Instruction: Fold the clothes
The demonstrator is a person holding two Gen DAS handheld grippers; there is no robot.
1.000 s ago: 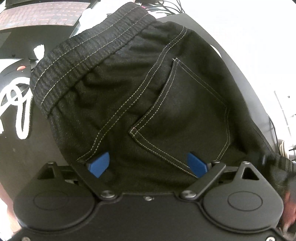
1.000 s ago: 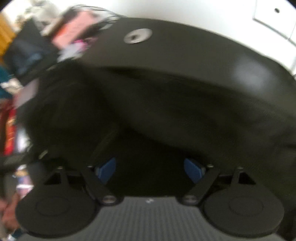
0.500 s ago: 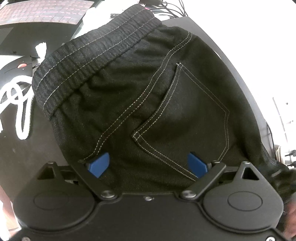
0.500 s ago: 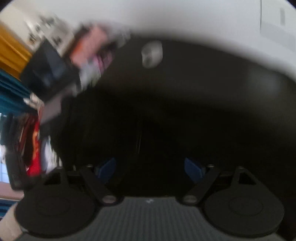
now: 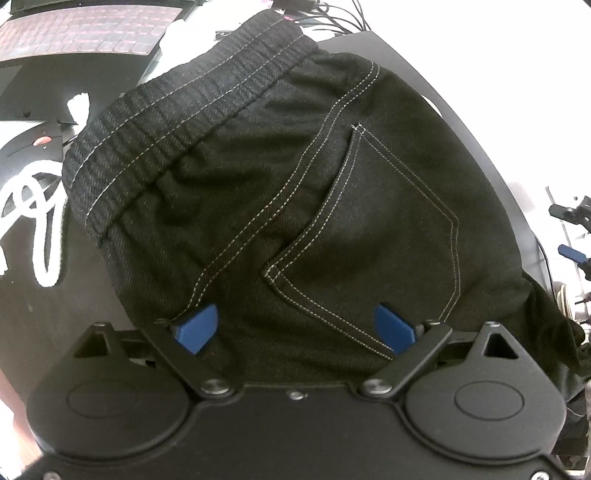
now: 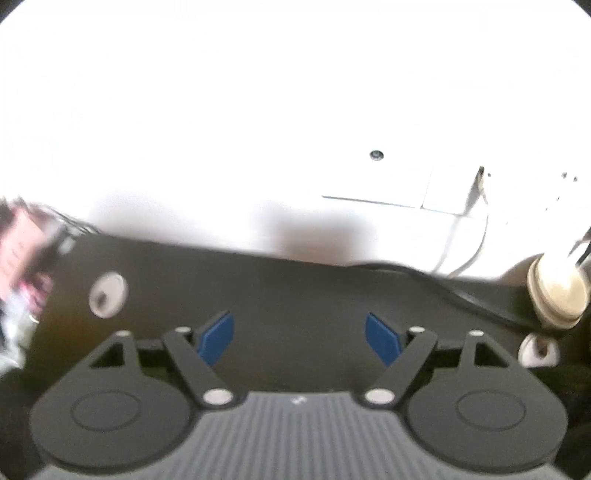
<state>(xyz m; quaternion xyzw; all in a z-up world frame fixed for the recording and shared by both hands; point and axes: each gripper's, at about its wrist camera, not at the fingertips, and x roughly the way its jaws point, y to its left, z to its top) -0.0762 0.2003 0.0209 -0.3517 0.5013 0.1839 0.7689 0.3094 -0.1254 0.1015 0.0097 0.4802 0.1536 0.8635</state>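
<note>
Item 1 – black denim shorts (image 5: 295,192): lay on a black tabletop (image 5: 48,325), filling the centre of the left wrist view. Elastic waistband (image 5: 177,122) ran from 9 to 12 o'clock; back pocket (image 5: 388,236) w/ pale double stitching sat at 3 o'clock of centre. Near edge of the cloth went under the tool body at 6 o'clock. Right edge dropped off toward 4 o'clock, bunched.

Item 2 – left gripper (image 5: 295,328): blue pads spread wide, both resting on or just over the denim; cloth lay between them, not pinched as far as visible.

Item 3 – right gripper (image 6: 299,338): blue pads wide apart but closing a little, nothing between them, only bare black tabletop (image 6: 295,288) beneath. View blurred.

Item 4 – surroundings, left wrist view: laptop keyboard (image 5: 77,29) at 11 o'clock, white cord (image 5: 44,229) at 9 o'clock, cables (image 5: 332,18) at 12 o'clock. Table's far edge curved from 1 to 4 o'clock, white beyond.

Item 5 – surroundings, right wrist view: table's far edge crossed from 9 to 3 o'clock; white wall above. Silver round fitting (image 6: 108,294) at 9 o'clock, black cable (image 6: 461,295) and a cream round object (image 6: 557,295) at 3 o'clock. Open tabletop ahead of pads.
</note>
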